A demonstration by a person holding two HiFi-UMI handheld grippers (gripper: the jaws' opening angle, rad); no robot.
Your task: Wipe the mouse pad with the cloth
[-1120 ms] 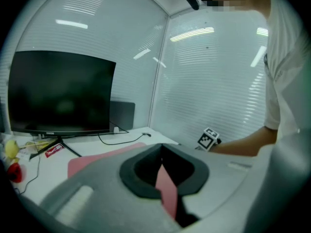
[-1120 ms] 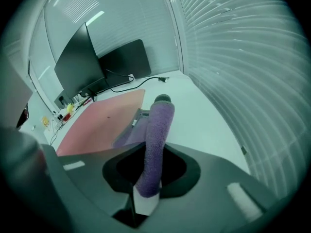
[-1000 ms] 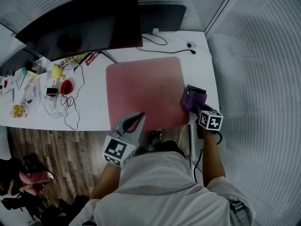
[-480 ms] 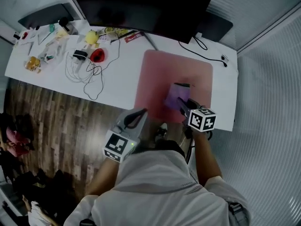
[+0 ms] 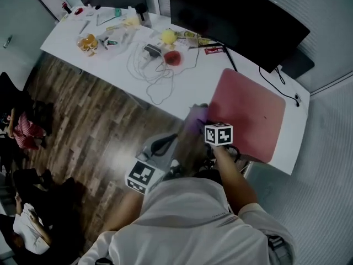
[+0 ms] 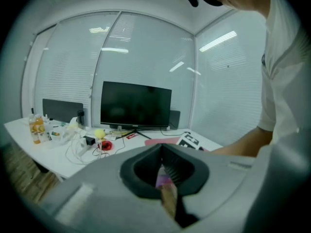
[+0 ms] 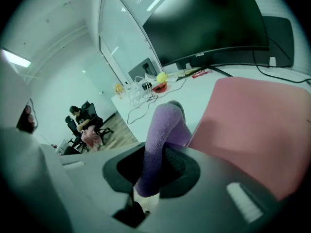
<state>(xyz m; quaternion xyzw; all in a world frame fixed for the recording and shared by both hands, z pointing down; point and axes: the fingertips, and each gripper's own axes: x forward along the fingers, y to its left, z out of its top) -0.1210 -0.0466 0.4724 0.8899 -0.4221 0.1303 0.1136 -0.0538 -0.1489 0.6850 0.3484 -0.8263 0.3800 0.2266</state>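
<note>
The pink mouse pad (image 5: 251, 115) lies on the white table (image 5: 116, 54), in front of the monitor. My right gripper (image 5: 203, 127) is shut on a purple cloth (image 5: 194, 120), which sits at the pad's left edge, partly over the white table. In the right gripper view the cloth (image 7: 167, 125) rises out of the jaws, with the pad (image 7: 262, 120) to its right. My left gripper (image 5: 163, 142) hangs off the table over the floor, close to the person's body. Its jaws (image 6: 162, 152) are shut with nothing held.
A dark monitor (image 5: 237, 21) stands at the back of the table. White cables (image 5: 149, 70), a red object (image 5: 172, 58), a yellow object (image 5: 168, 36) and small clutter lie left of the pad. Wooden floor (image 5: 94, 126) lies below the table's front edge. People sit at far left (image 5: 22, 128).
The right gripper has carried the cloth across the pad from its right edge to its left edge. The head view has swung, now showing more floor. The left gripper stayed by the body.
</note>
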